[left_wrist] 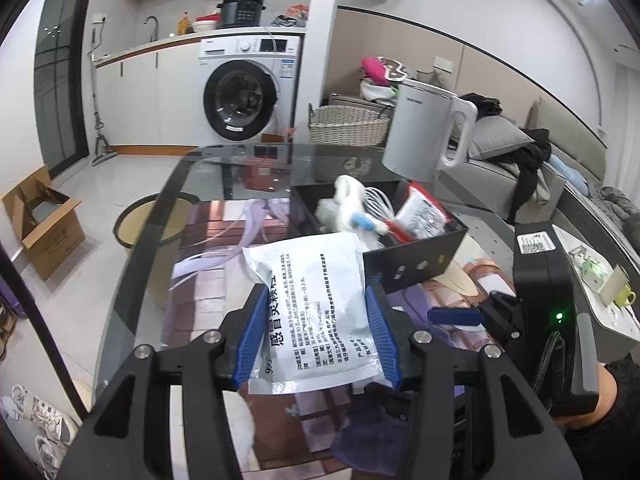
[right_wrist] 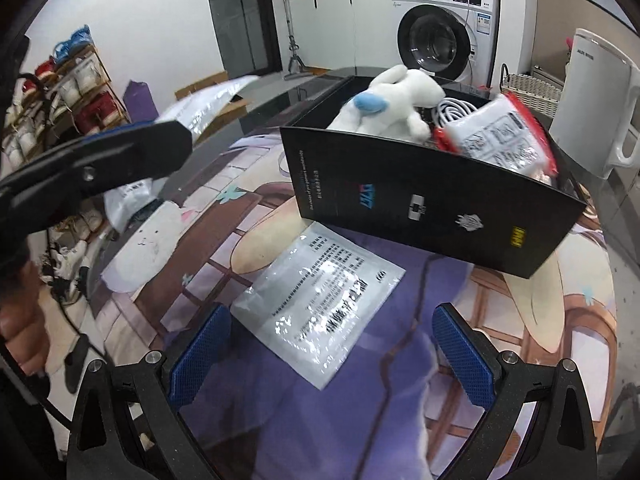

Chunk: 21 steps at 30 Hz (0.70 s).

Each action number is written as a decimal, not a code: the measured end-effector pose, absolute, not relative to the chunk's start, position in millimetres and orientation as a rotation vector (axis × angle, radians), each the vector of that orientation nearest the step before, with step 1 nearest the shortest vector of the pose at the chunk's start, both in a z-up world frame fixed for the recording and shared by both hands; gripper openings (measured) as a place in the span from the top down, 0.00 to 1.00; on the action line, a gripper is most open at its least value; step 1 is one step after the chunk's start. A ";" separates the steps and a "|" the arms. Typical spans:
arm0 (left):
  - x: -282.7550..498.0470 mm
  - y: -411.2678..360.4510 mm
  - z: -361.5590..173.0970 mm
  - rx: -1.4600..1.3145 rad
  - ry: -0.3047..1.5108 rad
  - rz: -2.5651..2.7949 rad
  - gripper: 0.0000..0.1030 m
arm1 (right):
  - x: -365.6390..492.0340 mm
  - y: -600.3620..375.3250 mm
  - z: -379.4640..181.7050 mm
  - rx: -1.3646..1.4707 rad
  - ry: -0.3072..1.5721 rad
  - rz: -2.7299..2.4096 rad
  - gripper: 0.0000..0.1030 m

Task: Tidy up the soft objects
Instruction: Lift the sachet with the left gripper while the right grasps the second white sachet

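My left gripper [left_wrist: 316,320] is shut on a white medicine sachet [left_wrist: 308,288], its blue pads pressing both side edges, and holds it above the table just in front of an open black box [left_wrist: 416,266]. The box holds a white plush toy [left_wrist: 348,200], a coiled white cable and a red-and-white packet [left_wrist: 420,212]. In the right wrist view, my right gripper [right_wrist: 331,320] stands open low over a second white sachet [right_wrist: 316,300] lying flat on the printed mat [right_wrist: 400,400]. That sachet lies before the box [right_wrist: 432,208]. The left gripper [right_wrist: 120,152] with its sachet shows at the left.
A white electric kettle [left_wrist: 428,132] stands behind the box on the glass table [left_wrist: 208,176]. A wicker basket [left_wrist: 348,124] and a washing machine [left_wrist: 244,96] are beyond the table. A cardboard box [left_wrist: 44,220] and shoes are on the floor at the left.
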State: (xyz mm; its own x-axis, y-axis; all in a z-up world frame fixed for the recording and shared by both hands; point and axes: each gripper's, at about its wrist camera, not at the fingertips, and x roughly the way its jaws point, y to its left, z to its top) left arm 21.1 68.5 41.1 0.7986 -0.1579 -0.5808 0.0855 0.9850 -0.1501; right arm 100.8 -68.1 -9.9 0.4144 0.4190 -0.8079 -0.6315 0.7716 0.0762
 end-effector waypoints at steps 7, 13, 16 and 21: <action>20.6 83.2 42.4 -0.152 0.619 -0.108 0.53 | 104.2 -50.9 -17.5 -0.252 0.946 0.636 0.01; 20.5 92.0 40.6 -0.160 0.620 -0.084 0.53 | 106.5 -36.9 -21.0 -0.298 0.954 0.616 0.01; 21.3 95.5 39.4 -0.166 0.621 -0.075 0.53 | 112.9 -32.5 -22.3 -0.314 0.961 0.581 0.01; 21.1 92.3 40.0 -0.153 0.618 -0.091 0.53 | 117.1 -42.2 -20.5 -0.343 0.978 0.576 0.01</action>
State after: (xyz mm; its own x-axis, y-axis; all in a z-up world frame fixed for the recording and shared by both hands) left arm 21.1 92.3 40.0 0.8114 -0.1304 -0.5698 0.0388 0.9847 -0.1701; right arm 117.1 -42.2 -20.5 0.4282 0.3008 -0.8521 -0.5990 0.8006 -0.0184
